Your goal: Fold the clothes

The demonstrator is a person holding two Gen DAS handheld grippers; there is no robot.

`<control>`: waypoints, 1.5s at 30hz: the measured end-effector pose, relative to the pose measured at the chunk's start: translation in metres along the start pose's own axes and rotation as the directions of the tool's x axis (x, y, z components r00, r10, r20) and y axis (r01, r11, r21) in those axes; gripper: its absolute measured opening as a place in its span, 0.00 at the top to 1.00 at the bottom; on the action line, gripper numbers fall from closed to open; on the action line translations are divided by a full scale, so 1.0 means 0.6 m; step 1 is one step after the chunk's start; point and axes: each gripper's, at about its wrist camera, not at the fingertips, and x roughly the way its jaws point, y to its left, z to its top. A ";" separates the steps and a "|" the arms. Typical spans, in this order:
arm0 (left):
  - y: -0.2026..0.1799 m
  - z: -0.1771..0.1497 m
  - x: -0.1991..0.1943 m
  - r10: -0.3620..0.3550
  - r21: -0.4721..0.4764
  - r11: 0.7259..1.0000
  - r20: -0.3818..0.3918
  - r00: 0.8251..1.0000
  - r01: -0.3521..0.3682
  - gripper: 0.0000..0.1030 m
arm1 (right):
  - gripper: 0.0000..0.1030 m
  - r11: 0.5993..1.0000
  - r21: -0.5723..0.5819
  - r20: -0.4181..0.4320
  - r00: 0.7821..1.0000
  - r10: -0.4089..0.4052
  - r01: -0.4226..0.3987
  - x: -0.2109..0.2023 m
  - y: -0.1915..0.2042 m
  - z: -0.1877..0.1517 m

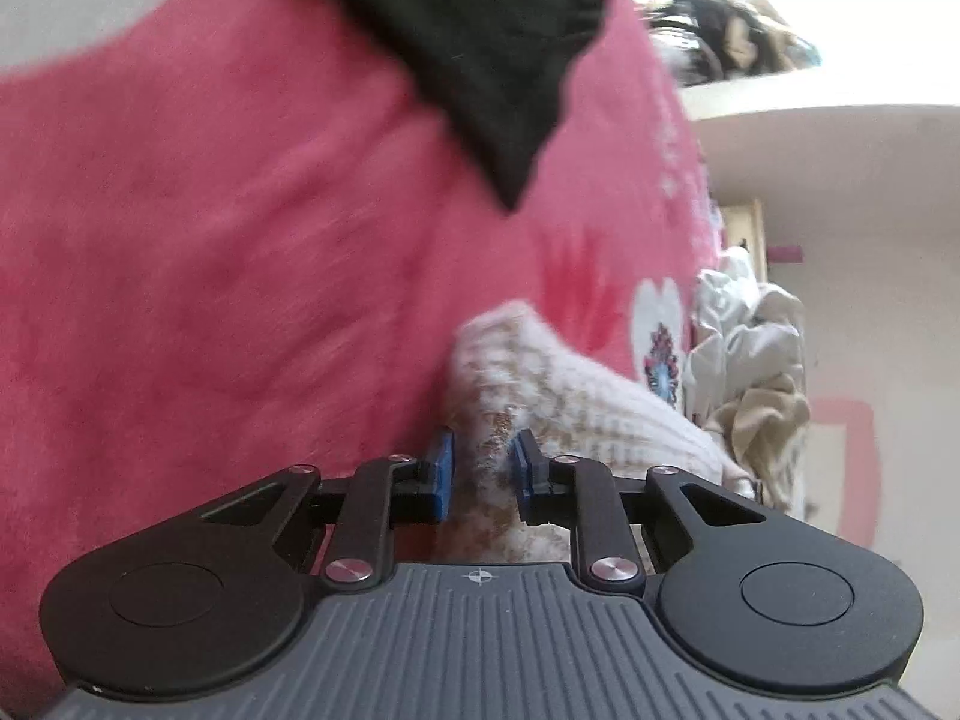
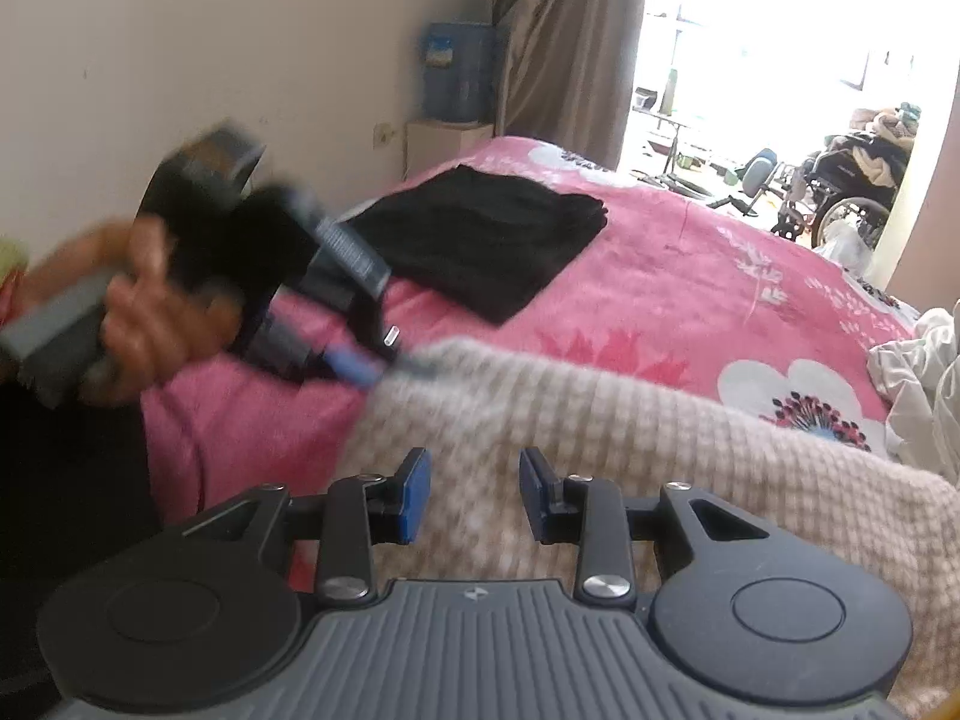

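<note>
A cream waffle-knit garment lies on the near part of a pink flowered bedspread. My left gripper is shut on a bunched edge of this knit, with fabric filling the gap between its blue pads. In the right wrist view a person's hand holds that left gripper at the knit's far left edge, blurred. My right gripper stands open just over the knit, and its pads do not press on the fabric. A folded black garment rests farther back on the bed.
A heap of white and beige clothes sits at the bed's right edge. A wall, a blue water bottle on a small cabinet and a curtain stand behind the bed. A wheelchair shows through the bright doorway.
</note>
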 end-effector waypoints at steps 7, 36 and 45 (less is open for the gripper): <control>-0.003 -0.002 -0.001 0.021 0.046 0.999 0.007 1.000 -0.021 0.81 | 0.72 0.999 -0.002 -0.197 0.980 -0.035 0.036 0.103 -0.022 -0.017; -0.049 -0.119 -0.024 -0.095 0.151 0.981 -0.161 0.982 0.120 0.90 | 0.68 0.912 0.410 0.030 0.999 -0.029 0.014 -0.122 -0.067 -0.112; -0.041 -0.120 -0.020 -0.092 0.145 0.983 -0.164 0.982 0.117 0.90 | 0.67 0.996 0.009 -0.041 0.995 0.088 -0.088 -0.038 0.015 -0.054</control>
